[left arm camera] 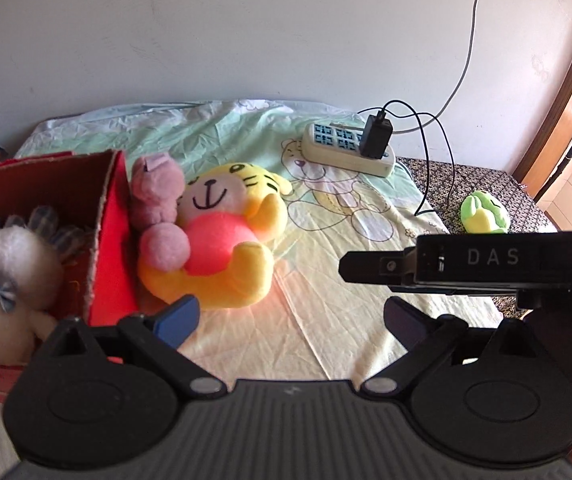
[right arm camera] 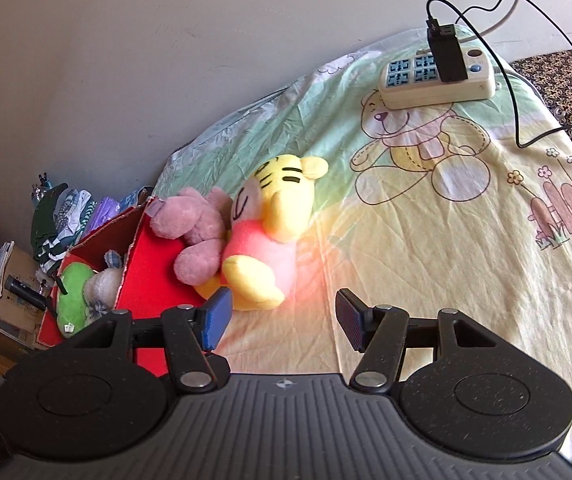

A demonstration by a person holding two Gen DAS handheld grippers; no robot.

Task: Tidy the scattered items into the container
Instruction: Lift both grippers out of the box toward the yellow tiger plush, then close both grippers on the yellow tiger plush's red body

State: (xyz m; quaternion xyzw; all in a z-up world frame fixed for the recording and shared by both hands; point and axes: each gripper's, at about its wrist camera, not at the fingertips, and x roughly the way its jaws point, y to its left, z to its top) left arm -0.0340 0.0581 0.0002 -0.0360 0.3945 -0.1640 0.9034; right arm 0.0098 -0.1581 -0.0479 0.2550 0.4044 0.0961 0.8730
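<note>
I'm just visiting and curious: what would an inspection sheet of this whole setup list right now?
Surface: bed sheet with a cartoon bear print, wrinkled.
Job's things: red box holds a white plush and a green plush; pink plush and yellow tiger plush lie touching beside it; small green toy lies far right.
Clutter: power strip with black charger.
Grippers: left gripper and right gripper open, empty.
Cables: black cable trails across the sheet.
Surroundings: pale wall; piled clothes.
</note>
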